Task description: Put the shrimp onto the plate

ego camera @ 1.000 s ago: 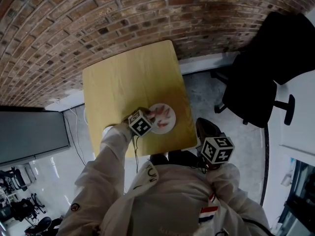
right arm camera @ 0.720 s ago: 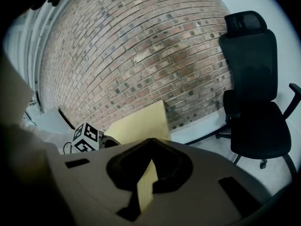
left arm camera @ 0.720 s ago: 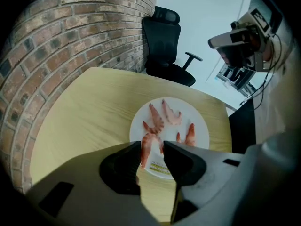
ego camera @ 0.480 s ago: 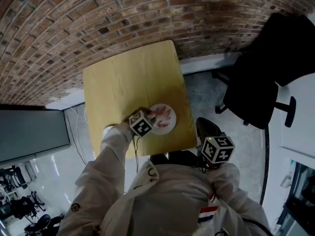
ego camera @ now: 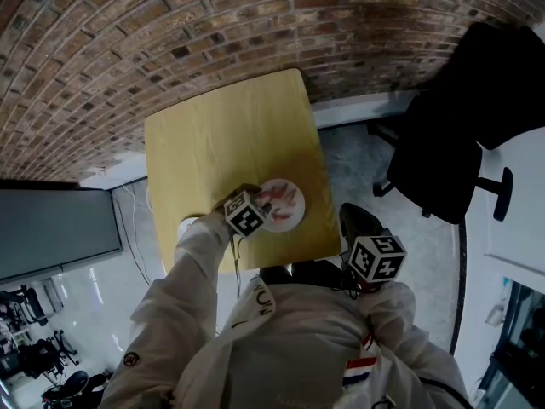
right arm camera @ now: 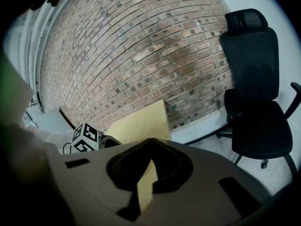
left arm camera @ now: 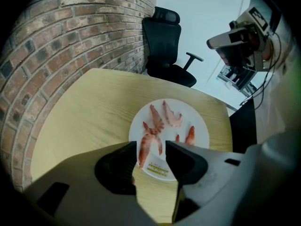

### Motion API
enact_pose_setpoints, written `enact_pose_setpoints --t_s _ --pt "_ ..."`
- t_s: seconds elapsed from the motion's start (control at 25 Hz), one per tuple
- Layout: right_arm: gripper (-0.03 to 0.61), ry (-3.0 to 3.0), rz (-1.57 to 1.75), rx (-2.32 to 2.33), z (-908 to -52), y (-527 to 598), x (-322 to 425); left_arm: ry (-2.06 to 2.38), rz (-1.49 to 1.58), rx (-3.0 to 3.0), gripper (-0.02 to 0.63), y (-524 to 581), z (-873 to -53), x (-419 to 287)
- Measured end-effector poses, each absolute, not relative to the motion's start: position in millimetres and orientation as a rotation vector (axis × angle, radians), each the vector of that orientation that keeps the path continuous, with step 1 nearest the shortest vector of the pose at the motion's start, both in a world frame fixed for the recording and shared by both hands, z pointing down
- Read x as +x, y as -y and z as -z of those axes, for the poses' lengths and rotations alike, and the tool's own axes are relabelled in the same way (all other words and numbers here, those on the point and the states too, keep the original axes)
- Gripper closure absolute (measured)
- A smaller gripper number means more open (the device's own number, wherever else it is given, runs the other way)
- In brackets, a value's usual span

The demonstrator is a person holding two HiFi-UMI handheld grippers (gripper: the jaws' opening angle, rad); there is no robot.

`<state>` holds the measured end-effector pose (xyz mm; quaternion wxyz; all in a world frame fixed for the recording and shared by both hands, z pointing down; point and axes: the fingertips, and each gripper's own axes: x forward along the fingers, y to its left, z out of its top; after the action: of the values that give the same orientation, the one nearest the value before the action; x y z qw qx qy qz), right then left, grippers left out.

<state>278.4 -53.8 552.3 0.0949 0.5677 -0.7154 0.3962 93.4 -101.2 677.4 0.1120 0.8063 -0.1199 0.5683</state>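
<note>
On plate (left arm camera: 200, 124) rim: yellow label (left arm camera: 157, 167), print unreadable.

Soft, even indoor light leaves barely any shadow on the table (left arm camera: 84, 107) ahead of the jaws. The white plate (left arm camera: 190, 116) just beyond their tips is crisp, without glare; the jaws themselves blur near the lens. Wide-angle distortion bends the brick wall (right arm camera: 141, 55) above them, and both gripper views darken at the corners.

The left gripper (left arm camera: 151, 147) has opened wider, a shrimp (left arm camera: 144, 151) apparently loose between.
</note>
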Motion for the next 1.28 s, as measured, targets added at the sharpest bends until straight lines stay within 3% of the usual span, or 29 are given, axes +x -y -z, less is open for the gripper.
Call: enact_pose_setpoints --t_s 0.8,1.28 --pt "0.555 2.154 -1.149 1.641 -544 43 242 0.528 -1.506 2.420 0.437 94 -644 71" --pt "0.555 2.208 -1.099 1.580 -529 35 184 0.813 -1.200 2.358 0.477 74 -603 5"
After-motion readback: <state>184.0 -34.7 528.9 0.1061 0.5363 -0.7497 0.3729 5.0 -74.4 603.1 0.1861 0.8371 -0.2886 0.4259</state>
